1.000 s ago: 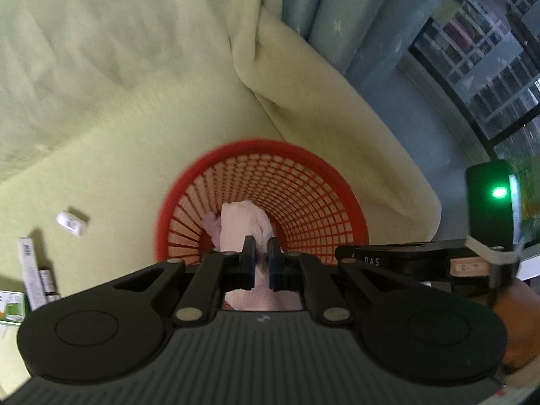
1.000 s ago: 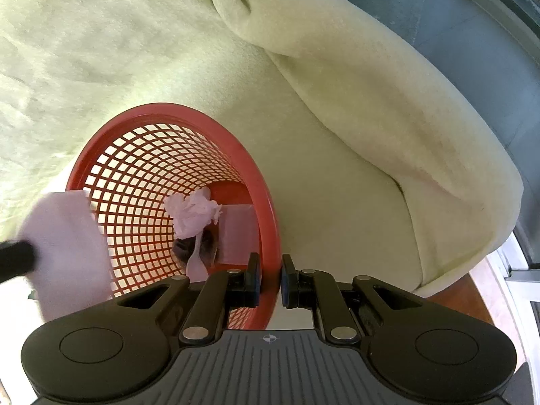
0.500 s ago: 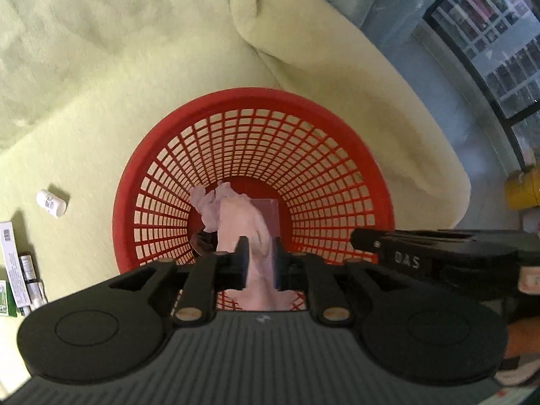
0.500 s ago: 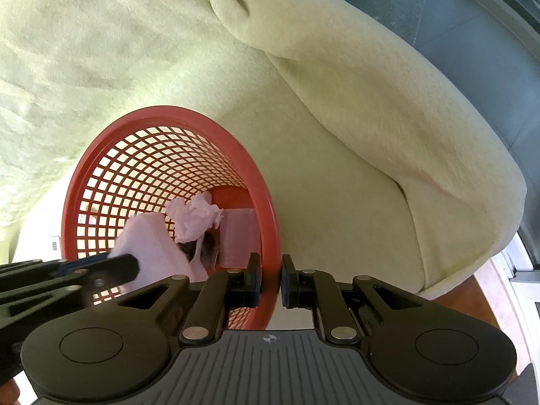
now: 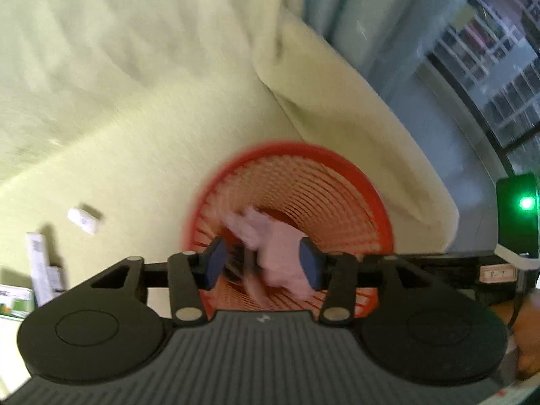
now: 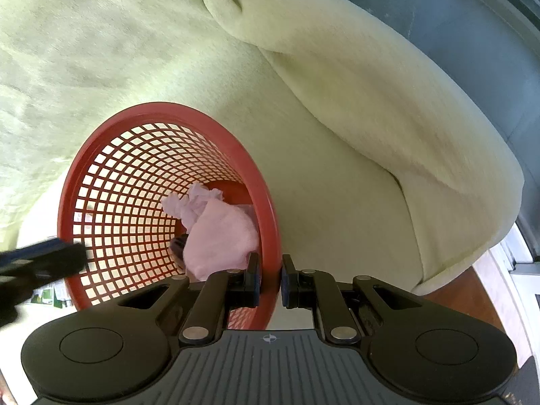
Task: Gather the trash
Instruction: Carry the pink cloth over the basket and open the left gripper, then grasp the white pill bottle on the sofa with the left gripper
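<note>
A red mesh basket [image 6: 162,109] lies tilted on a pale green sofa cover. My right gripper [image 6: 270,276] is shut on its near rim. Inside the basket rest a large pale pink tissue [image 6: 219,233] and a smaller crumpled tissue [image 6: 192,199], with something dark under them. In the left wrist view my left gripper [image 5: 261,268] is open in front of the basket [image 5: 287,148], and the pink tissue [image 5: 280,253] shows between its blue pads, down in the basket. One blurred left finger [image 6: 50,258] appears outside the basket's left wall.
A small white bottle [image 5: 84,219], a white tube box [image 5: 40,266] and a green-printed box [image 5: 15,300] lie on the sofa seat left of the basket. The sofa arm [image 6: 388,108] rises on the right. Curtains [image 5: 354,17] and a window lie beyond.
My left gripper has opened and let go of the pink tissue, which now lies in the basket. It has drawn back out past the rim. The right gripper keeps its hold.
</note>
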